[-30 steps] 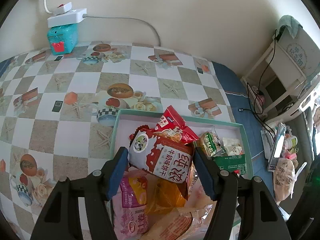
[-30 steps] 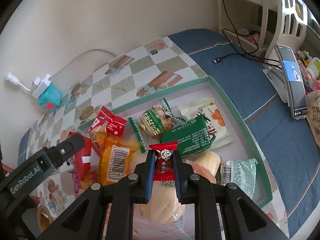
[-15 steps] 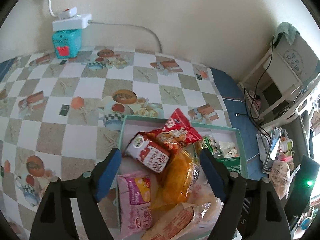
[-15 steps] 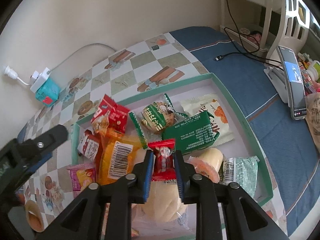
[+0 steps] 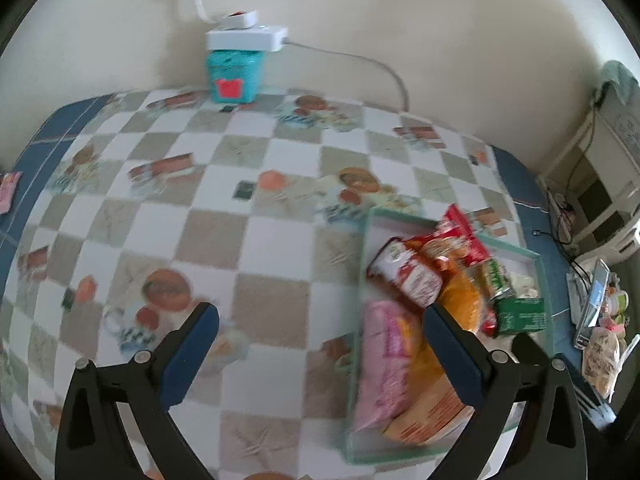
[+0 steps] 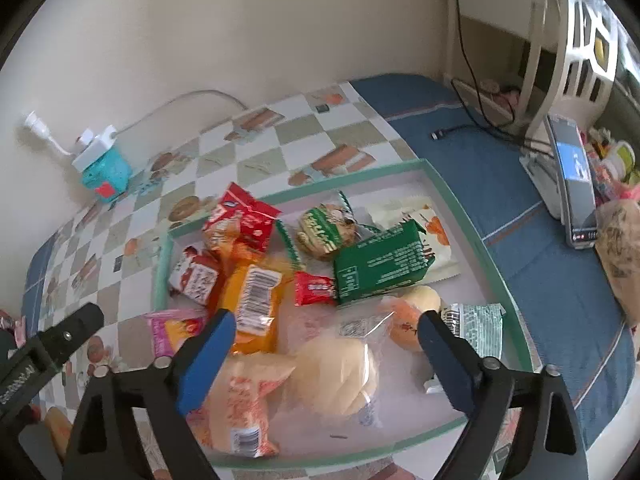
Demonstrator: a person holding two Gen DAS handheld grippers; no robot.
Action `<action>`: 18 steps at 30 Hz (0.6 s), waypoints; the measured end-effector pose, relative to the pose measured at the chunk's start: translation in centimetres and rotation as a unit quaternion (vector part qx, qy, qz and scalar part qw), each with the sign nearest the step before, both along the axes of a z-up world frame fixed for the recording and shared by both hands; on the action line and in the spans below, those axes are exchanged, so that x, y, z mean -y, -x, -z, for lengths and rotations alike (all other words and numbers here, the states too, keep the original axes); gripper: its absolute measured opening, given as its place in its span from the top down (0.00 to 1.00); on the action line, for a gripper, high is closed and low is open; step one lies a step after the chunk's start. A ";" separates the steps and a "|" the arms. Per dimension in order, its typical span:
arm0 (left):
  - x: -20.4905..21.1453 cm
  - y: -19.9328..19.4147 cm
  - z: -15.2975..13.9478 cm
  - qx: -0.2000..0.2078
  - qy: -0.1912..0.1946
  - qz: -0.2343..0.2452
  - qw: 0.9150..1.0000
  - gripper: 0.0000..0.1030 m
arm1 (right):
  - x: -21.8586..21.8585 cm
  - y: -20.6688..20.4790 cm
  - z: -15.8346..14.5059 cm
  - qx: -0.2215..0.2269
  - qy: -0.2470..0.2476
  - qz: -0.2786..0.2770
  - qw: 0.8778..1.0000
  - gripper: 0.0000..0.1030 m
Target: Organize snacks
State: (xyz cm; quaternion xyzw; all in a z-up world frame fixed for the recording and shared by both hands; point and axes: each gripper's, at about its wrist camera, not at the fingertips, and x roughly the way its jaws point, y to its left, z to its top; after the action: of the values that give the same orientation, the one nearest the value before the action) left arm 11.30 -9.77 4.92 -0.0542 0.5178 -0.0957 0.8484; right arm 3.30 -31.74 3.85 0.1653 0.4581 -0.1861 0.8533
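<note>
Your right hand-held gripper (image 6: 322, 334) hangs released over the near half of the green-rimmed tray (image 6: 472, 220), its jaws having just sprung apart, nothing between the pads but air above a clear-wrapped pale bun (image 6: 340, 376). The small red candy packet (image 6: 314, 289) lies free just beyond the jaws, slightly left of their centre line, its long axis running left to right across your line of approach and its right end touching the green box (image 6: 380, 266). Your left hand-held gripper (image 5: 320, 334) is equally slack, jaws also just opened wide and empty; it sits over the checked bench (image 5: 224, 240) to the left of the tray, with only its right finger overlapping the tray's left edge. The right hand is therefore the nearer to everything in the tray. The snacks themselves are crinkly foil and film packets heaped together: a red-and-white biscuit pouch (image 6: 196, 276), an orange pack with a barcode label (image 6: 256, 304), a pink sachet (image 6: 174, 328) at the left, a round green-wrapped cookie (image 6: 324, 232) farther back. Most overlap a neighbour, so any pick will likely disturb what it touches.
</note>
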 end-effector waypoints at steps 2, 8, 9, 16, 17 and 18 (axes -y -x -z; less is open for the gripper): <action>-0.7 0.6 0.0 -0.009 -0.012 -0.008 1.000 0.01 | -0.9 0.3 -0.4 0.005 0.008 -0.007 1.000 0.02; -3.1 3.3 -0.1 -0.009 -0.056 -0.020 0.998 0.01 | -3.6 1.6 -0.9 0.014 0.008 -0.028 0.999 0.00; -3.6 3.8 -0.2 -0.008 -0.061 -0.023 0.998 0.01 | -4.1 1.8 -0.9 0.013 0.010 -0.032 0.999 0.00; -5.7 6.6 -0.3 -0.005 -0.089 -0.036 0.995 0.01 | -6.6 3.8 -0.5 -0.002 0.010 -0.056 0.998 0.00; -6.0 6.9 -0.4 -0.002 -0.096 -0.039 0.995 0.01 | -6.9 3.9 -0.5 -0.006 0.014 -0.058 0.998 0.00; -6.2 7.2 -0.4 0.000 -0.099 -0.041 0.994 0.01 | -7.2 4.2 -0.3 -0.009 0.017 -0.060 0.998 0.00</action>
State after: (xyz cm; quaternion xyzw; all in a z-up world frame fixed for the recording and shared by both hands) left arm 4.05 -3.59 5.33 0.0087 0.5220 -0.0096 0.8528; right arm -0.88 -24.59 4.19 0.1212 0.4720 -0.1439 0.8613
